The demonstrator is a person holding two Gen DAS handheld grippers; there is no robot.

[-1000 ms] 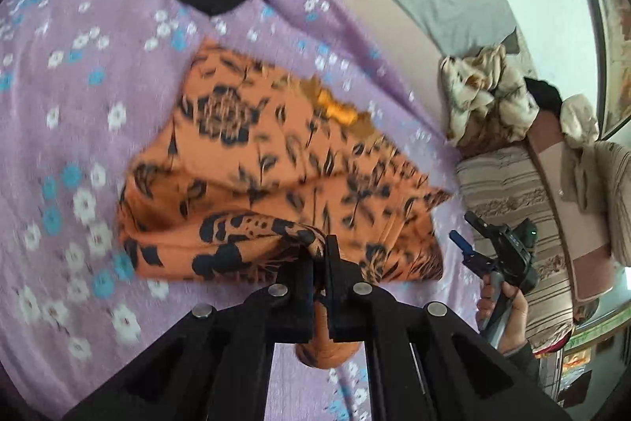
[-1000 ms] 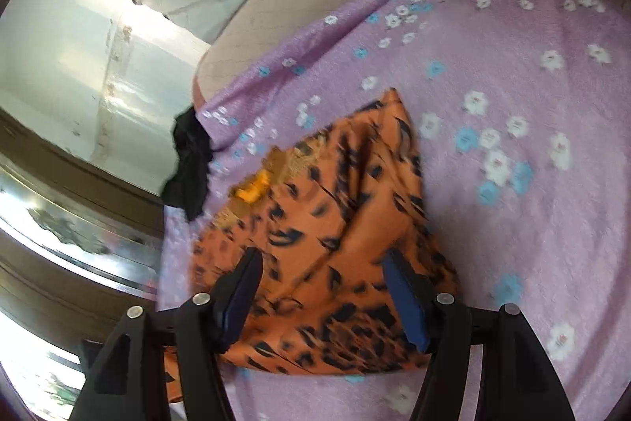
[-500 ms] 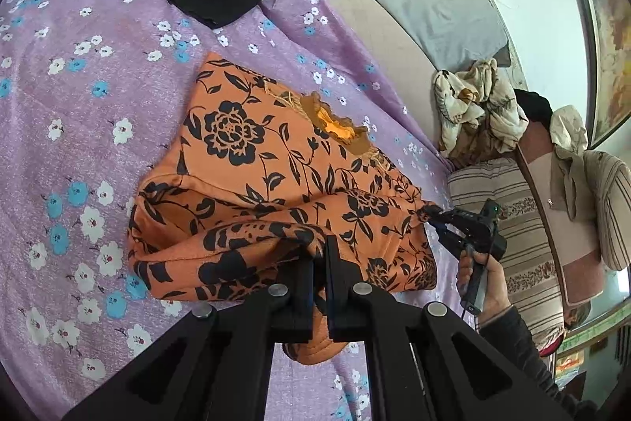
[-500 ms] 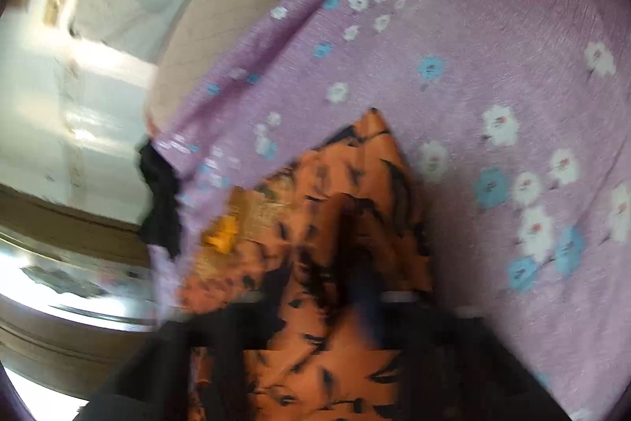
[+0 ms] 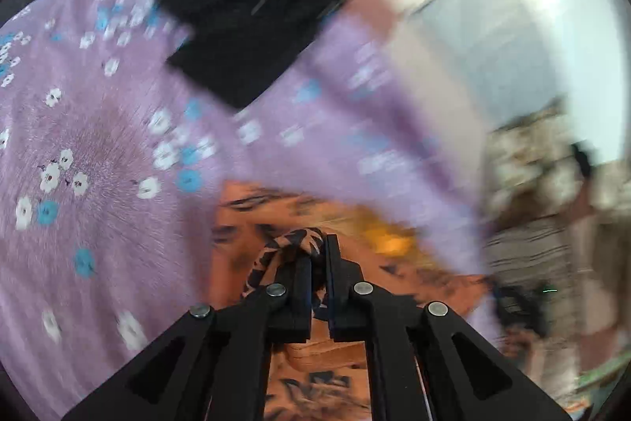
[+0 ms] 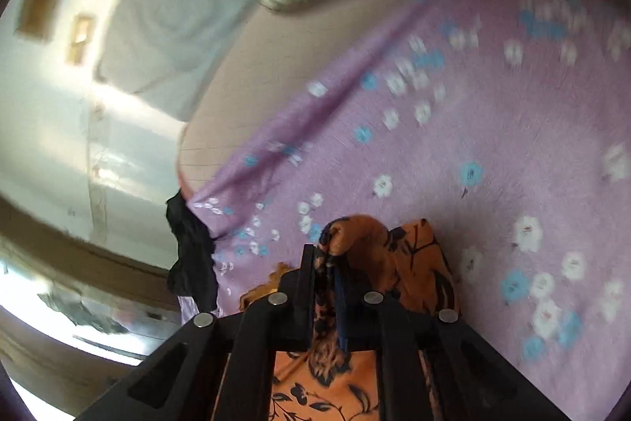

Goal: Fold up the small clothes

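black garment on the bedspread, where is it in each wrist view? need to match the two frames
Left wrist: the black garment sits upper centre, blurred, on the purple floral bedspread, beyond the orange floral garment.
Right wrist: black garment at lower left, at the bedspread's edge, left of the orange floral garment.
Shared landmark: the orange floral garment, pinched in both the left gripper and the right gripper.

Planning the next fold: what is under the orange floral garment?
The purple flowered bedsheet lies around the orange floral garment, pinched by the left gripper and right gripper. Directly beneath is covered.
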